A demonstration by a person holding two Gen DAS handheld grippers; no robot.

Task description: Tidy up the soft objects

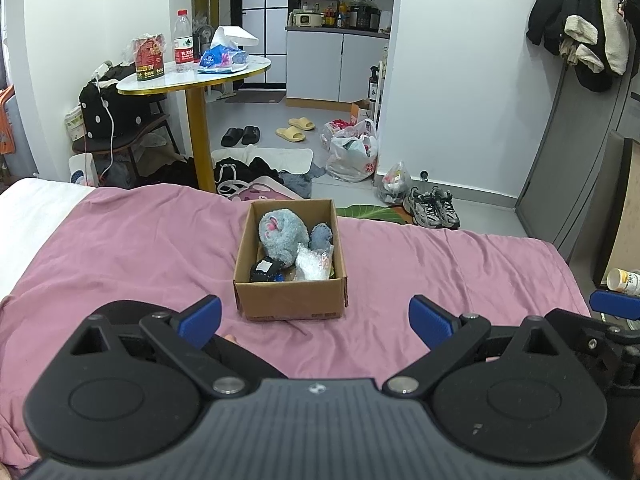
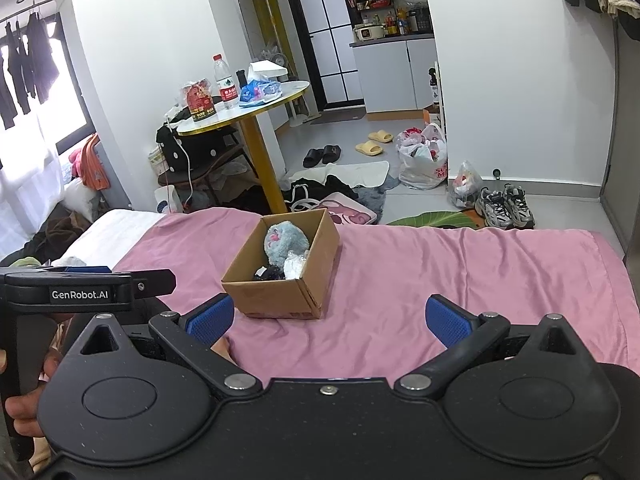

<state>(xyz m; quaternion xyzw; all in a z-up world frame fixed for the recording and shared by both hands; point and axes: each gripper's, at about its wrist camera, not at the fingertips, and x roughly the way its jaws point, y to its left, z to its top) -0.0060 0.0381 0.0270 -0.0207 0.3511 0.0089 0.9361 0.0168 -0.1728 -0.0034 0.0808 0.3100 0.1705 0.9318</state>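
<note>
Pink bedsheet holds cardboard box, long axis pointing away; both grippers' fingers spread.

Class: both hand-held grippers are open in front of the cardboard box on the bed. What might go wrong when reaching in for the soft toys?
1. The cardboard box sits on a soft, wrinkled pink sheet; a push could tip or slide it.
2. The grey plush lies against a crinkly plastic bag, so the left hand-held gripper may catch both.

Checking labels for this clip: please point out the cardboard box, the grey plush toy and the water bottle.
cardboard box (image 1: 290, 298): left wrist view, front wall.
grey plush toy (image 1: 280, 240): left wrist view, furry body.
water bottle (image 1: 183, 46): left wrist view, label.
</note>
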